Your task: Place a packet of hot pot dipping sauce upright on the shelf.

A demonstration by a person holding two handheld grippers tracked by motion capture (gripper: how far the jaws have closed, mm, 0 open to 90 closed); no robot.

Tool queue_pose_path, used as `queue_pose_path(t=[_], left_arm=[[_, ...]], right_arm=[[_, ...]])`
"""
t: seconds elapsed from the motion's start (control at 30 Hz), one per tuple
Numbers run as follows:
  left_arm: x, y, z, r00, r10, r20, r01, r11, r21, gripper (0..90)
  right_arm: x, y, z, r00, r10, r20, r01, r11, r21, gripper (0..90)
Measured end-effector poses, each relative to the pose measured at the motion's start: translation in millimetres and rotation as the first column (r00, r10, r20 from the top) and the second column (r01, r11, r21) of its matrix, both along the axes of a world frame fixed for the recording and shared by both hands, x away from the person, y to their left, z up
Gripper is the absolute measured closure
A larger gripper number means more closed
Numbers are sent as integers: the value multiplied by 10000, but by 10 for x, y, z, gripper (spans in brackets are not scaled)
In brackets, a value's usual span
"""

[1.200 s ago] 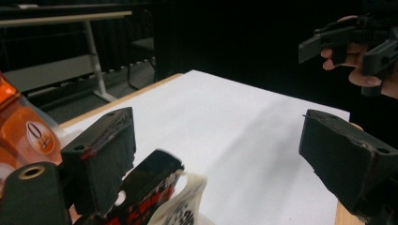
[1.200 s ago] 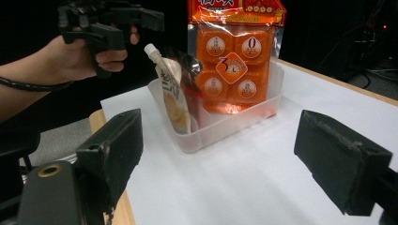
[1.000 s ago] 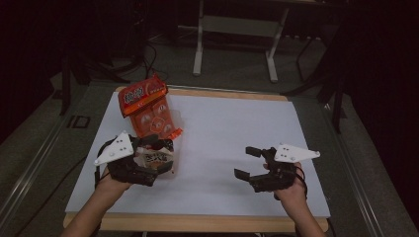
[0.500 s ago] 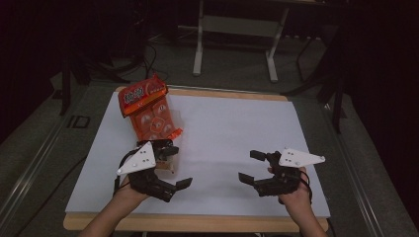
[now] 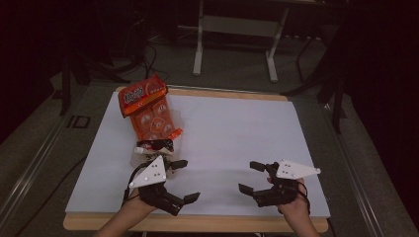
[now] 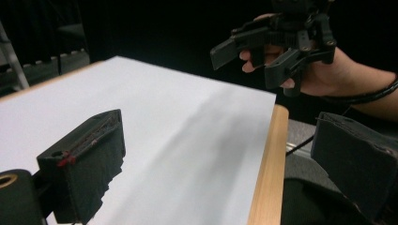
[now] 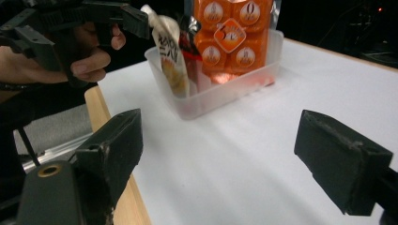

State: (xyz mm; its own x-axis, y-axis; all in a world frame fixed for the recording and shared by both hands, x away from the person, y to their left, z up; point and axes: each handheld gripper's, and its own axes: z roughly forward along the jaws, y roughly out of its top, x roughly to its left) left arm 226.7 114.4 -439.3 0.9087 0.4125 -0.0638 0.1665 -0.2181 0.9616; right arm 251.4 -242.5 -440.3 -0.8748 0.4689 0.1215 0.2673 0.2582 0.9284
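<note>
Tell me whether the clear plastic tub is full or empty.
Holding things, not empty: in the right gripper view the clear tub has an orange snack pack standing in it, rising well above its rim, with a smaller pouch beside it.

The bench (image 5: 232,224) has a wooden edge and a big white sheet (image 5: 232,138) on top. A clear plastic tub (image 7: 220,89) sits on the sheet near the left side. An orange snack bag (image 5: 148,111) and a small packet (image 7: 170,56) stand in it.
</note>
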Motion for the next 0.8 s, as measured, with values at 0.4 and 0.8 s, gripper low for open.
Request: queue_pose_path(t=[0.4,0.8], left_arm=[[-55,11,-293,9999,31,-150,-28,9998,199,42],[-93,25,-543,9991,367,-190,-358,9983,467,42]], right_arm=[[-63,-28,-206,9997,-169,190,187,9951,-974,147],[-46,-156,-314,9985,-555,16,555,9979,-339,136]])
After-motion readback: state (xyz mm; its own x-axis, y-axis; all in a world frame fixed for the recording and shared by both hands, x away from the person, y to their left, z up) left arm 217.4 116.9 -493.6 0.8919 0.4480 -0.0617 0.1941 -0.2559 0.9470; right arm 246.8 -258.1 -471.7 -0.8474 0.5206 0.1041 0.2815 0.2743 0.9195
